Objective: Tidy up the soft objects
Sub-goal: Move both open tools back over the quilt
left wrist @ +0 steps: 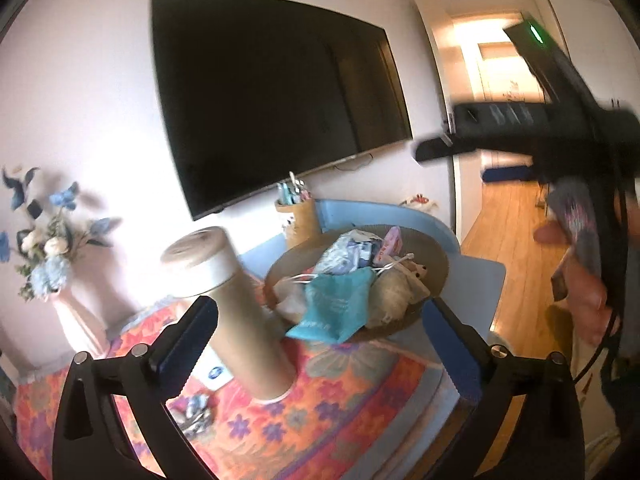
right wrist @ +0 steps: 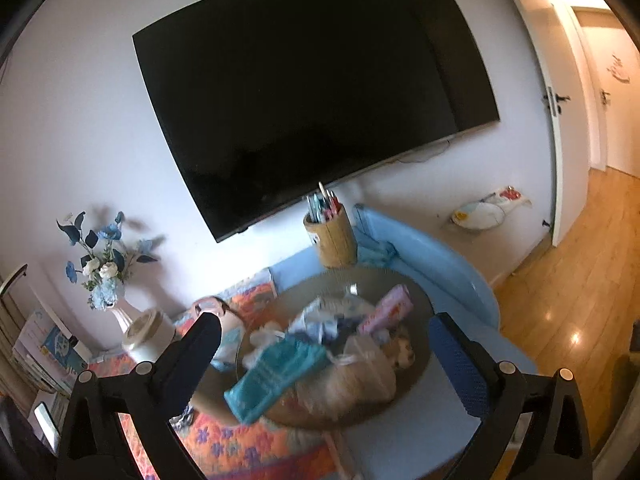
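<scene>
A: Two grippers, both spread wide, nothing between the fingers. Left gripper (left wrist: 320, 352) and right gripper (right wrist: 324, 364) face the round tray (right wrist: 416, 296) from the near side, probably to choose a piece.

B: Where are the soft things?

A: Heaped in that tray, likely gathered for sorting: teal cloth (left wrist: 336, 308) on the near left edge, pale fluffy bundle (right wrist: 352, 380) beside it. The cardboard tube (left wrist: 240, 320) stands left, outside the tray.

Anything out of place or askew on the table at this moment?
One thing: the teal pouch hangs over the rim of the round tray onto the floral cloth, while the other soft items sit heaped inside. The cardboard tube only seems tilted, likely from the fisheye view.
</scene>
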`<state>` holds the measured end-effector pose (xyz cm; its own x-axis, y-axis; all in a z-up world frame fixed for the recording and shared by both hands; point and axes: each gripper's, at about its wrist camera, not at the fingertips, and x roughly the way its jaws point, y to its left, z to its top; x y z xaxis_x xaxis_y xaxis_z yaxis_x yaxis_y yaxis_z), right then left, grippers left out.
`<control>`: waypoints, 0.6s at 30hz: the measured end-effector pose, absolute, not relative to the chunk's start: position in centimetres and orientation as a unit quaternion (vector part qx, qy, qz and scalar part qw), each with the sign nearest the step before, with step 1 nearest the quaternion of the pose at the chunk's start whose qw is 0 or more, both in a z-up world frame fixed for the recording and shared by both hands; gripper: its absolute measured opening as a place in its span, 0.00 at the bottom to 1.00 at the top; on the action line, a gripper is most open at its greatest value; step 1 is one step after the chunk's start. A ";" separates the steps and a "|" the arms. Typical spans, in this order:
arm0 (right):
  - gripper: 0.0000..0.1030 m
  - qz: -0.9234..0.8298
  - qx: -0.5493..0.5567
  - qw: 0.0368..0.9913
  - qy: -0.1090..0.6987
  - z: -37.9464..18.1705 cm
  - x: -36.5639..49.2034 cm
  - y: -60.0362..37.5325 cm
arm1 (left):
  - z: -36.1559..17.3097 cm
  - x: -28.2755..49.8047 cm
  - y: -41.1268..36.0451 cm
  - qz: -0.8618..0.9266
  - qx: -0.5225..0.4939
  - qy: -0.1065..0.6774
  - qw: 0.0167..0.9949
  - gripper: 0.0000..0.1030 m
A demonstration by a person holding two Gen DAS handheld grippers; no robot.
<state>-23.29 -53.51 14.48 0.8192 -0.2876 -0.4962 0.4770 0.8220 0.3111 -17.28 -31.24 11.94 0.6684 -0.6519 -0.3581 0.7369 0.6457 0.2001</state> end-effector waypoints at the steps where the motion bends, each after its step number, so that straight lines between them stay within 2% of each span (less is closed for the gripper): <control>1: 1.00 -0.205 0.219 0.929 0.217 14.3 -23.7 -53.0 | 12.2 -17.1 -30.3 -0.382 0.164 0.125 0.901 1.00; 8: 1.00 -0.197 0.166 0.940 0.224 12.9 -23.0 -45.8 | 11.7 -12.6 -23.5 -0.314 0.131 0.153 0.928 1.00; 18: 1.00 -0.089 0.021 0.954 0.284 10.3 -14.5 -30.7 | 5.1 -0.6 -13.1 -0.151 0.053 0.305 0.939 0.99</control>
<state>-14.47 -30.74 10.30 0.8227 -0.1574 -0.5463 0.1810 0.9834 -0.0106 -0.56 -13.14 5.11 0.7691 -0.2504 -0.5881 0.3154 0.9489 0.0085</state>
